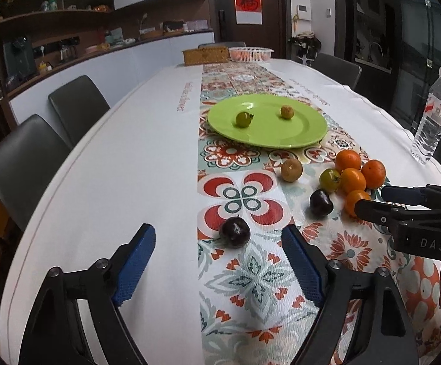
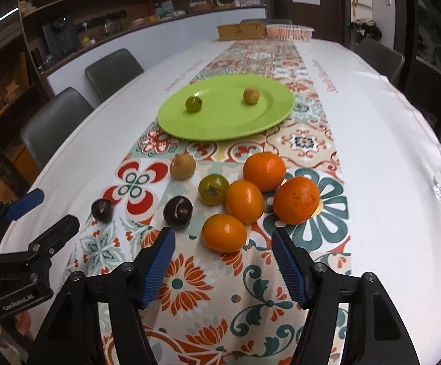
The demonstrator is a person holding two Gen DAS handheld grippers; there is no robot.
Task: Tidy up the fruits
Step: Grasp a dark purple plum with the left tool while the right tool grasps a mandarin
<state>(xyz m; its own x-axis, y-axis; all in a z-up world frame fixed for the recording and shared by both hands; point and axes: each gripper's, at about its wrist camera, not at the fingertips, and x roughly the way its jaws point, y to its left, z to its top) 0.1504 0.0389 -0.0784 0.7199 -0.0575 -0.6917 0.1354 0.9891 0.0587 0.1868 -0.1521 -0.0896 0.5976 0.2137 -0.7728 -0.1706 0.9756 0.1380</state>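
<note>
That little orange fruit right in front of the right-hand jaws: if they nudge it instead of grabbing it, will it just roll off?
Probably. The nearest orange fruit looks round and smooth, so a push would likely roll it across the flat table runner. It lies close to its orange neighbour, which might stop it. Its glossy skin may also slip.

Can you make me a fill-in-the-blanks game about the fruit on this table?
1. The green plate has ____ small fruits on it.
2. The four fruits bunched together near the right gripper are colored ____.
3. The left gripper has its fingers spread on either side of a ____ plum.
4. Neither gripper is holding any ____.

Missing words: two; orange; dark; fruit
</note>
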